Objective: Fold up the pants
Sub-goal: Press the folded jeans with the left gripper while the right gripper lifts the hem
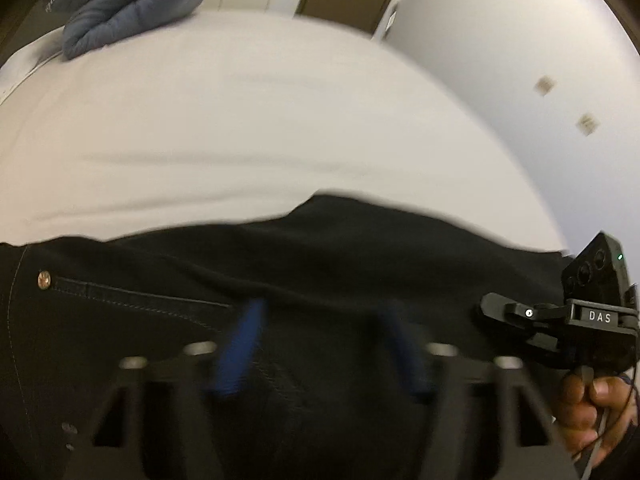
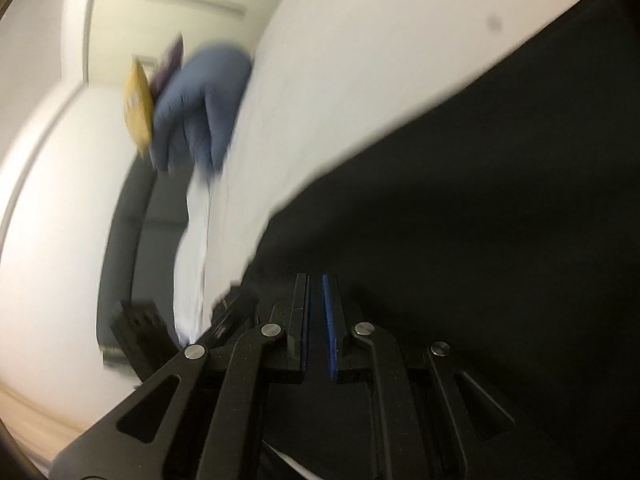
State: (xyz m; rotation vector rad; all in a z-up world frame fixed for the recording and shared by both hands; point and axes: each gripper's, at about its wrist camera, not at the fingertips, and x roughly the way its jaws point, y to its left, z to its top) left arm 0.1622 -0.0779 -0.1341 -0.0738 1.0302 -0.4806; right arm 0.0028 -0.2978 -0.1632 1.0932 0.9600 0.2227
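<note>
Black pants lie spread on a white bed; a pocket seam and a copper rivet show at the left. My left gripper is low over the fabric, blurred, its blue pads apart with cloth beneath them. At the pants' right edge the right gripper is held by a hand. In the right wrist view the right gripper has its jaws drawn together to a thin slit over the pants. I see no cloth between its pads.
A blue-grey quilted bundle sits at the bed's far corner, with a yellow item beside the bundle. White sheet stretches beyond the pants. A wall lies past the bed's right edge.
</note>
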